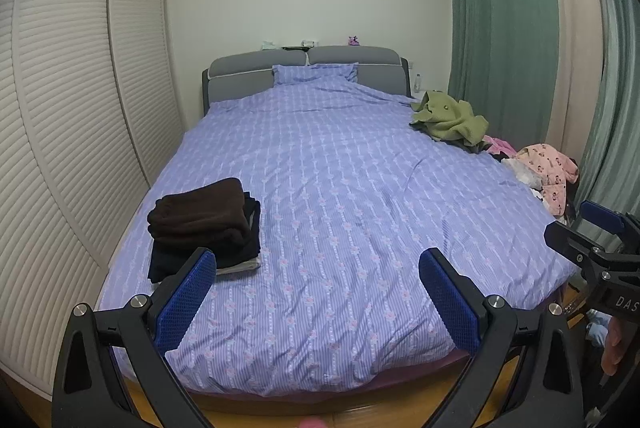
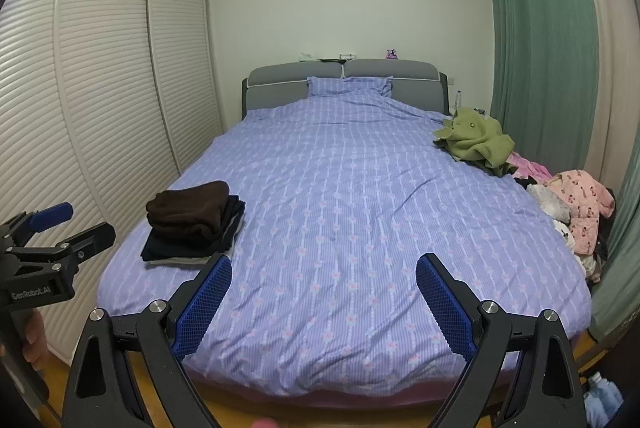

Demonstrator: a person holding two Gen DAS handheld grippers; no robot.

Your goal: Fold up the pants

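At the near left of the bed (image 1: 340, 188) sits a stack of folded dark clothes (image 1: 204, 224), just beyond the left tongs (image 1: 318, 292), whose jaws gape with nothing between them. The right tongs (image 2: 324, 292) are likewise spread and empty. Unfolded garments, from the green garment (image 2: 476, 140) to the pink patterned piece (image 2: 580, 204), lie along the bed's right edge, far-right of both tongs and nearer the right hand. Which one is pants I cannot tell.

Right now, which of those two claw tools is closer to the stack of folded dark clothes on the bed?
Left. The left gripper hangs at the foot of the bed, almost in front of the folded stack. The right gripper is farther along toward the curtain side, with the stack off to its left.
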